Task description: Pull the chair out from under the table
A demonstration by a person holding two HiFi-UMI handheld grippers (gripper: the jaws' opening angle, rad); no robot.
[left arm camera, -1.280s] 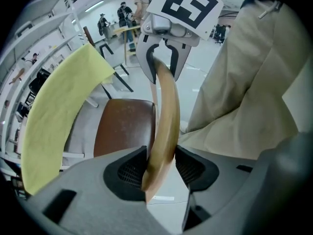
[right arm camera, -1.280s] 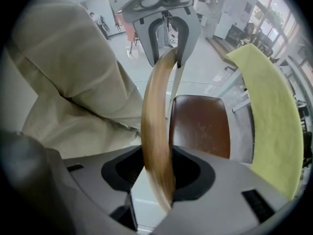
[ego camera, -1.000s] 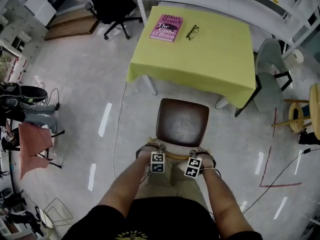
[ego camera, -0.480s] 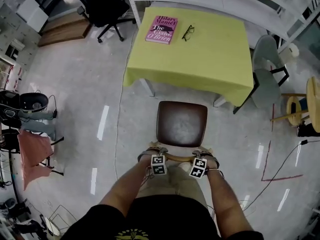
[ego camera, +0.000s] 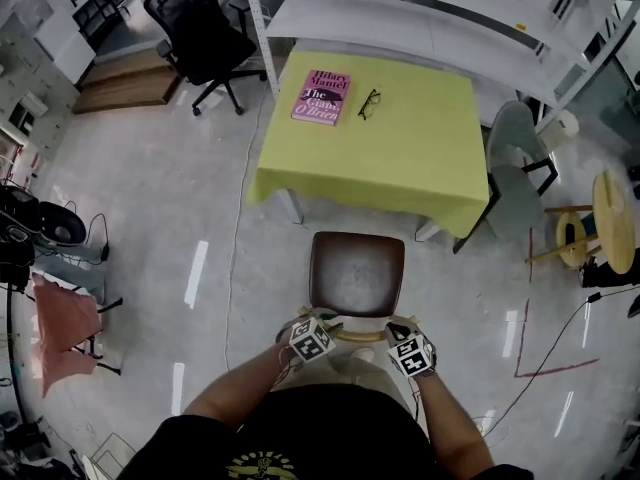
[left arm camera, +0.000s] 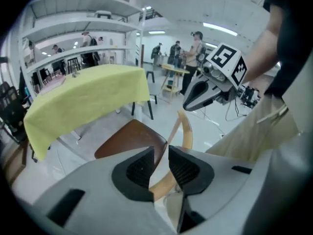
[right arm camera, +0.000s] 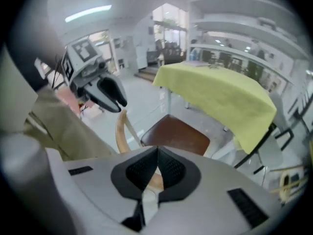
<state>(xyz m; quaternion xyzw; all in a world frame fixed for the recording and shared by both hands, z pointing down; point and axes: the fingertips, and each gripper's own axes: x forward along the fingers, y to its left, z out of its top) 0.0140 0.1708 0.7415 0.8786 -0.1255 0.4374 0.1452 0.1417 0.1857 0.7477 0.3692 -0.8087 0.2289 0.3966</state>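
The chair stands clear of the yellow-clothed table (ego camera: 400,153), its brown seat (ego camera: 356,273) fully in view and its curved wooden backrest (ego camera: 357,336) nearest me. My left gripper (ego camera: 310,333) hovers just above the backrest's left end. Its jaws (left arm camera: 161,153) are closing, with a narrow gap and nothing between them; the backrest (left arm camera: 186,131) shows beyond. My right gripper (ego camera: 408,348) hovers over the right end, shut (right arm camera: 157,153) on nothing, with the backrest (right arm camera: 120,133) below it.
A pink book (ego camera: 321,97) and glasses (ego camera: 368,103) lie on the table. A grey chair (ego camera: 515,168) sits at the table's right, a wooden stool (ego camera: 610,218) beyond it. A black office chair (ego camera: 200,28) and white shelving (ego camera: 420,18) stand behind. Cables run across the floor.
Both grippers have come off the backrest, risen and rolled. The right jaws have closed and the left jaws have narrowed. The chair stays where it was.
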